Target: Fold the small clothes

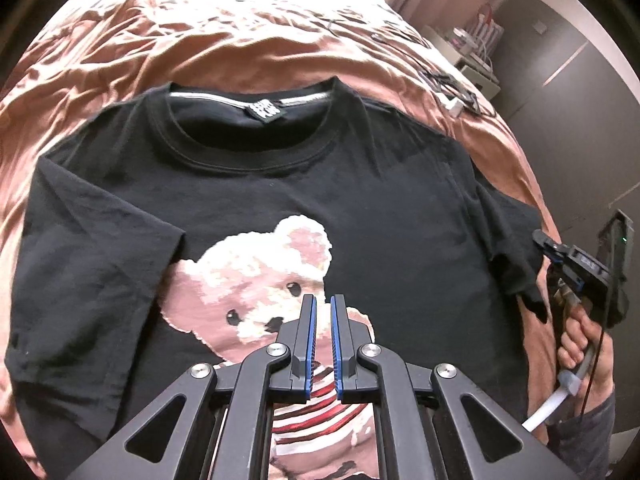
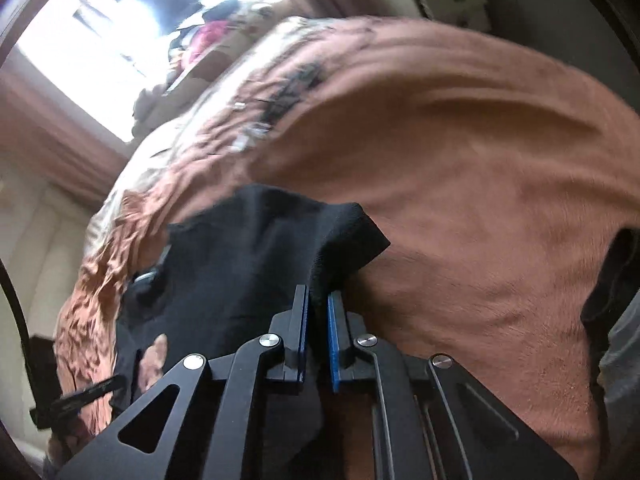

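A black T-shirt (image 1: 360, 208) with a teddy-bear print (image 1: 256, 280) lies face up on the bed, collar pointing away. My left gripper (image 1: 323, 304) hovers over the bear's face, shut, with no cloth seen between its blue pads. At the right edge of the left wrist view, a hand (image 1: 580, 340) holds my right gripper (image 1: 546, 242) at the hem of the shirt's right sleeve. The right wrist view shows that gripper (image 2: 318, 300) shut on the black sleeve (image 2: 280, 240), whose cloth is pinched between the pads and raised off the bedspread.
A wrinkled pinkish-brown bedspread (image 1: 240, 52) covers the bed around the shirt. Dark cables and a white plug (image 1: 448, 88) lie on it beyond the right shoulder. A bedside stand with clutter (image 1: 476, 48) is at the far right. A bright window (image 2: 120, 40) is behind.
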{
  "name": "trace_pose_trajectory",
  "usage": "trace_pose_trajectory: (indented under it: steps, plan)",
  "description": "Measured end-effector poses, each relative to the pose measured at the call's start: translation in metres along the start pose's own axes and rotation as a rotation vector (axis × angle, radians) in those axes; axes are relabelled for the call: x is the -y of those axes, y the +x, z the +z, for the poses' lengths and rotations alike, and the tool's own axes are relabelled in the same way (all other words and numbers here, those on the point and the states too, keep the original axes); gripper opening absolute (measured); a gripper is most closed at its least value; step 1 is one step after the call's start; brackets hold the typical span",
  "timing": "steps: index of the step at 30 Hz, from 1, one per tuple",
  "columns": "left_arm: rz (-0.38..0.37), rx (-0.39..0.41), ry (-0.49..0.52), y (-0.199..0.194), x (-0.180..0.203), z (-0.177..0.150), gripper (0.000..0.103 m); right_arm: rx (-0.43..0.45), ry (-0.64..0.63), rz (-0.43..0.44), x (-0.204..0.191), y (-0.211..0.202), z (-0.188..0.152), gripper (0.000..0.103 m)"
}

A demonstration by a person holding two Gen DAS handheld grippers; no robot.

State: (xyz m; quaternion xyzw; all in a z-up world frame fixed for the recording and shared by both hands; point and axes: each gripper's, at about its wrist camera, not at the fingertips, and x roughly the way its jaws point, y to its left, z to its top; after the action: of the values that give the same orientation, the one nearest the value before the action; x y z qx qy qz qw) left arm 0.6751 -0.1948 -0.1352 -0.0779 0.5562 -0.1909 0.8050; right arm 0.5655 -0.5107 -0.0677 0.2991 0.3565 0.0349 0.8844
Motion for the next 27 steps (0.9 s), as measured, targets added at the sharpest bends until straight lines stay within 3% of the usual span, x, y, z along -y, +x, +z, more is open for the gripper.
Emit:
trace_pose_trajectory:
  steps: [10,15,27]
  plan:
    - [-0.010,0.034,-0.018,-0.028,-0.003,-0.005,0.007,0.039,-0.156,0.086,-0.069,-0.042,-0.012,0.005]
    - [-0.010,0.048,-0.028,-0.039,-0.006,-0.006,0.007,0.018,-0.222,0.117,-0.082,-0.044,-0.026,0.005]
    - [-0.021,0.056,-0.074,-0.043,-0.031,-0.007,0.007,-0.071,-0.342,0.146,-0.146,0.041,-0.013,0.005]
